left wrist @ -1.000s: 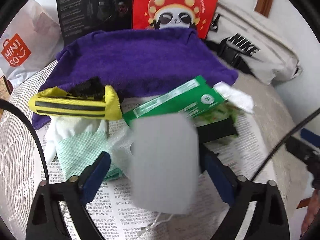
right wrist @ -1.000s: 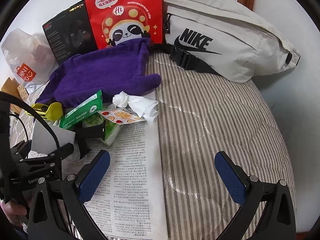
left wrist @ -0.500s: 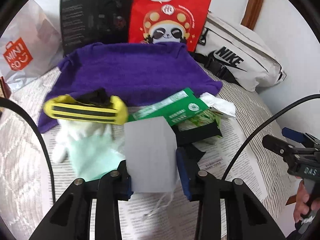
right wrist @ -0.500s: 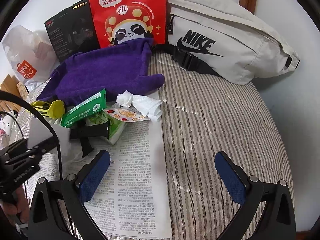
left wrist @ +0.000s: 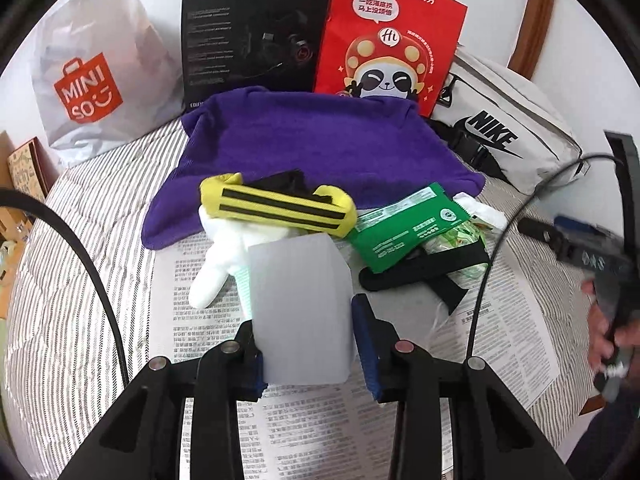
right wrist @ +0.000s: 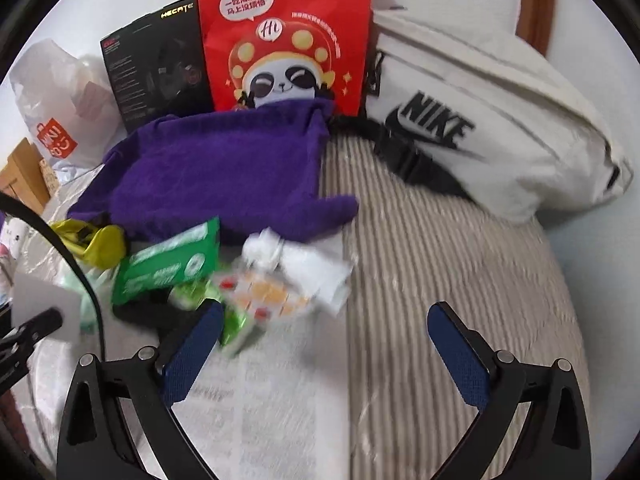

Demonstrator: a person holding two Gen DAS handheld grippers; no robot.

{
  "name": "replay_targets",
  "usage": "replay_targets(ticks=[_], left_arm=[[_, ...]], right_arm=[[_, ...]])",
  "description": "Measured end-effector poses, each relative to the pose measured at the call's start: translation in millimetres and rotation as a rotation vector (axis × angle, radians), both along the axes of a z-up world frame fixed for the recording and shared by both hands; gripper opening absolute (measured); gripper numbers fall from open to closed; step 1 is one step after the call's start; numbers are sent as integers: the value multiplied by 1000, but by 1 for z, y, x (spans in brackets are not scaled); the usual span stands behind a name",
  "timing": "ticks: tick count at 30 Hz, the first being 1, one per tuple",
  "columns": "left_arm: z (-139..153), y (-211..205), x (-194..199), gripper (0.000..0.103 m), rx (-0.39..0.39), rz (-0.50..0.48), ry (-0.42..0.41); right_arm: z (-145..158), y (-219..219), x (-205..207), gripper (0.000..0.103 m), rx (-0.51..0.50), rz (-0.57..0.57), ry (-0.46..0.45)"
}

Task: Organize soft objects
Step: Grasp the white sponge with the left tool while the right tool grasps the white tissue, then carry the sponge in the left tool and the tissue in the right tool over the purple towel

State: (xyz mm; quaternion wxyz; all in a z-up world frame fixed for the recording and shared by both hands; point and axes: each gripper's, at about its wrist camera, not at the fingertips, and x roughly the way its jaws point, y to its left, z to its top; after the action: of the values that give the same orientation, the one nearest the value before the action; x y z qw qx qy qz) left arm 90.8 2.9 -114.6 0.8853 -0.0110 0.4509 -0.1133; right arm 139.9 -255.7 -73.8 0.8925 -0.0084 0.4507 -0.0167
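Observation:
My left gripper is shut on a pale grey foam block, lifted over the newspaper. Behind it lie a white-and-mint glove, a yellow band with black stripes, a green wipes pack, a black strap and a purple towel. My right gripper is open and holds nothing, just in front of a fruit-print packet, a crumpled white tissue and the green pack. The grey block shows at the left edge there.
At the back stand a white Miniso bag, a black box, a red panda bag and a white Nike waist bag. Striped bedding spreads to the right. A hand holding the other gripper is at the right edge.
My left gripper's jaws closed on the grey block and drew it back and up from the pile. My right gripper slid left toward the fruit-print packet and tissue.

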Motion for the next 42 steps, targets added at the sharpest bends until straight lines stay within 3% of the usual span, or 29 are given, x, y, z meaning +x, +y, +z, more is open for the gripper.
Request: replay_targets(ticks=[4, 6, 7, 14, 15, 16, 18, 19, 28, 42], left_arm=[[-4, 3, 5, 35, -16, 5, 8], [-6, 4, 8, 35, -18, 3, 12], [-6, 4, 9, 35, -19, 1, 13], [-9, 8, 15, 35, -44, -12, 23], [-10, 8, 16, 35, -46, -15, 24], [-10, 8, 17, 35, -49, -19, 26], [-11, 7, 17, 35, -51, -27, 30], [-12, 6, 16, 35, -49, -30, 30], [-6, 8, 5, 34, -38, -27, 14], [32, 46, -12, 33, -90, 37, -42]], right_arm=[[-11, -3, 29, 98, -26, 35, -5], [-20, -5, 42, 84, -32, 54, 37], [-26, -4, 47, 82, -24, 82, 49], [-43, 15, 60, 82, -57, 183, 69], [-45, 18, 61, 78, -60, 197, 70], [-48, 22, 61, 72, -73, 216, 77], [-53, 27, 61, 22, -75, 257, 102], [-54, 28, 59, 19, -64, 268, 115], [-34, 16, 34, 18, -39, 236, 80], [6, 28, 12, 18, 29, 243, 36]])
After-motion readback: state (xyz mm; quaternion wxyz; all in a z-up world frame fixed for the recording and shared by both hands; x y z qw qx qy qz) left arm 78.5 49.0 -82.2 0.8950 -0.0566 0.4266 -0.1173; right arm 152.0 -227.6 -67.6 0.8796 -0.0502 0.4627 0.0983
